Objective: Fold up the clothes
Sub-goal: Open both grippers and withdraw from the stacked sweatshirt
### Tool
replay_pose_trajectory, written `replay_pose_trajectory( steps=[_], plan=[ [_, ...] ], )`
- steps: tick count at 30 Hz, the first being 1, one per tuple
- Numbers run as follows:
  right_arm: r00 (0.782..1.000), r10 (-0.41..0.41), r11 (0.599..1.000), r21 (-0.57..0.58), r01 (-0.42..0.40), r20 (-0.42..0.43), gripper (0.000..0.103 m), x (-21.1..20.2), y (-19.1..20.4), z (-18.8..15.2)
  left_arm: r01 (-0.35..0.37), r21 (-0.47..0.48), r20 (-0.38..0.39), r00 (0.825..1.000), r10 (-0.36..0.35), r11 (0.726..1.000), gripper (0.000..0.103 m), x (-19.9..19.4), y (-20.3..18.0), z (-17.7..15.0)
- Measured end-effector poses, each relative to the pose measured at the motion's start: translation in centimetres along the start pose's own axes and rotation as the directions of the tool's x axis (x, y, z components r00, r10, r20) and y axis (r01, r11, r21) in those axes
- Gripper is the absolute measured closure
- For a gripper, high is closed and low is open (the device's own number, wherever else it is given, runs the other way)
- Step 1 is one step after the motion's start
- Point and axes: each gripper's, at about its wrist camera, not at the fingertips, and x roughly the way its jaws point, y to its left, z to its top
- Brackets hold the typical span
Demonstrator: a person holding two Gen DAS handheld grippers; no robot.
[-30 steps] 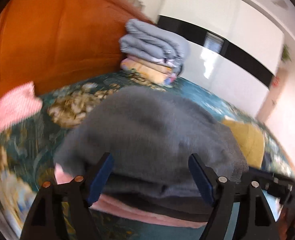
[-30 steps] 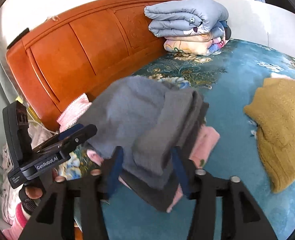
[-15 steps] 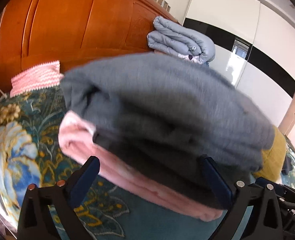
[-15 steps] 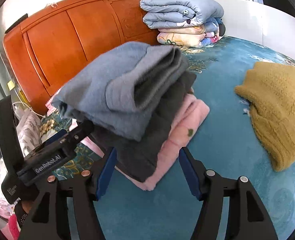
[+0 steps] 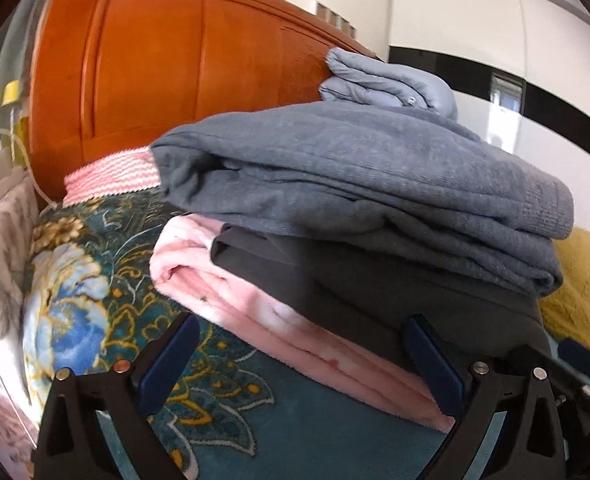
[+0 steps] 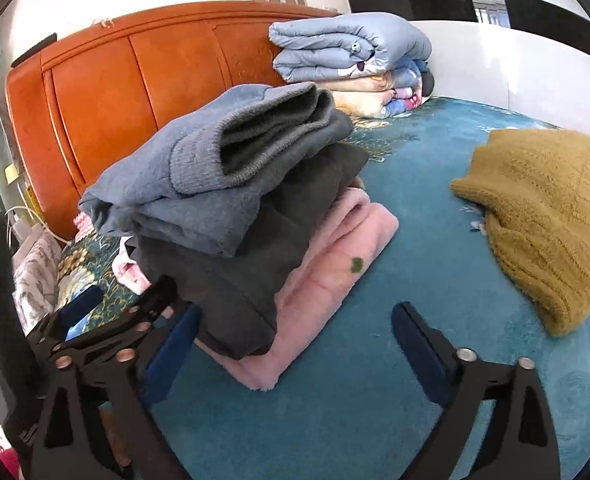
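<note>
Three folded garments stacked on the bed [image 6: 335, 420]: blue-grey sweater [image 6: 199, 168] on top, dark grey garment [image 6: 255, 248] in the middle, pink fleece [image 6: 327, 276] at the bottom. Left tongs [image 5: 299, 364] spread wide, gripping nothing, pink edge of the stack between the pads. Right tongs [image 6: 295, 350] opening, nothing pinched, stack corner just ahead. Mustard sweater [image 6: 543, 208] lying apart. Folded quilts [image 6: 351, 52] against the headboard [image 6: 115, 92].

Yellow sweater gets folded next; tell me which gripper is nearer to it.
Right. The right gripper faces open bedspread, with the yellow sweater ahead to its right; the left gripper sits behind the folded stack.
</note>
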Motion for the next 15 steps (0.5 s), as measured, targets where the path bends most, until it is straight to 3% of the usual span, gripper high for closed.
replay_pose_trajectory(
  steps=[6,15],
  plan=[
    [0.998,-0.025,0.999,-0.032,0.027,0.054,0.0,0.7,0.4,-0.6,-0.034,-0.019,-0.034,0.999,0.034,0.999,0.0,0.7,0.1,-0.2],
    [0.999,-0.009,0.999,-0.04,0.01,0.036,0.0,1.5,0.3,-1.1,-0.069,-0.027,-0.067,0.996,0.067,0.997,0.0,1.2,0.3,-0.6]
  ],
)
